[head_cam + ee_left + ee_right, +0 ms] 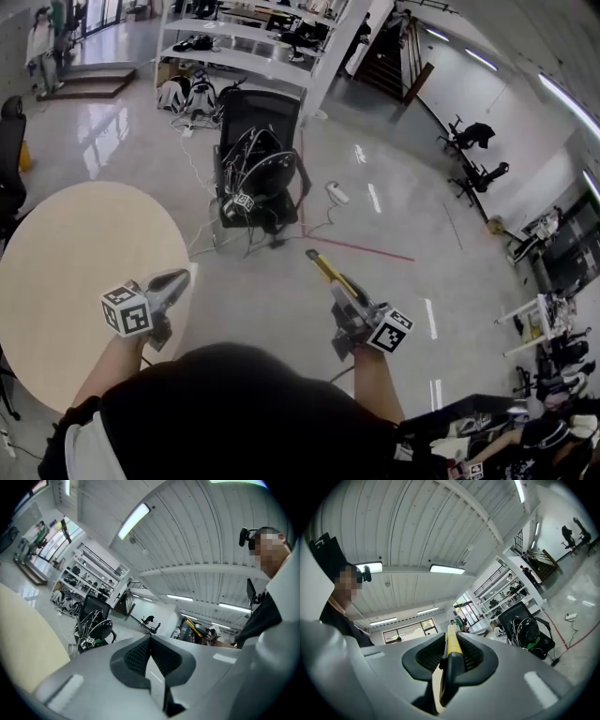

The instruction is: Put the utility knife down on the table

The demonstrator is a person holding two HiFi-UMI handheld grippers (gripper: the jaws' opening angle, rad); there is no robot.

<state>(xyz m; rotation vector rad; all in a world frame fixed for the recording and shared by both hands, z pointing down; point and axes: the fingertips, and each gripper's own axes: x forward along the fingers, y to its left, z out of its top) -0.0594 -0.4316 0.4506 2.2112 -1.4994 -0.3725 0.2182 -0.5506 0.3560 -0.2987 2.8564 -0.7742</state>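
A yellow and black utility knife sticks out forward from my right gripper, whose jaws are shut on its handle; it hangs over the grey floor, right of the table. In the right gripper view the knife runs lengthwise between the pads. My left gripper is at the right edge of the round beige table, jaws closed with nothing between them. In the left gripper view the ribbed pads meet at the tips, and the table shows at the left.
A black office chair draped with cables stands ahead on the floor, with white shelving behind it. A red line crosses the floor. More chairs stand far right. People are at the far left and bottom right.
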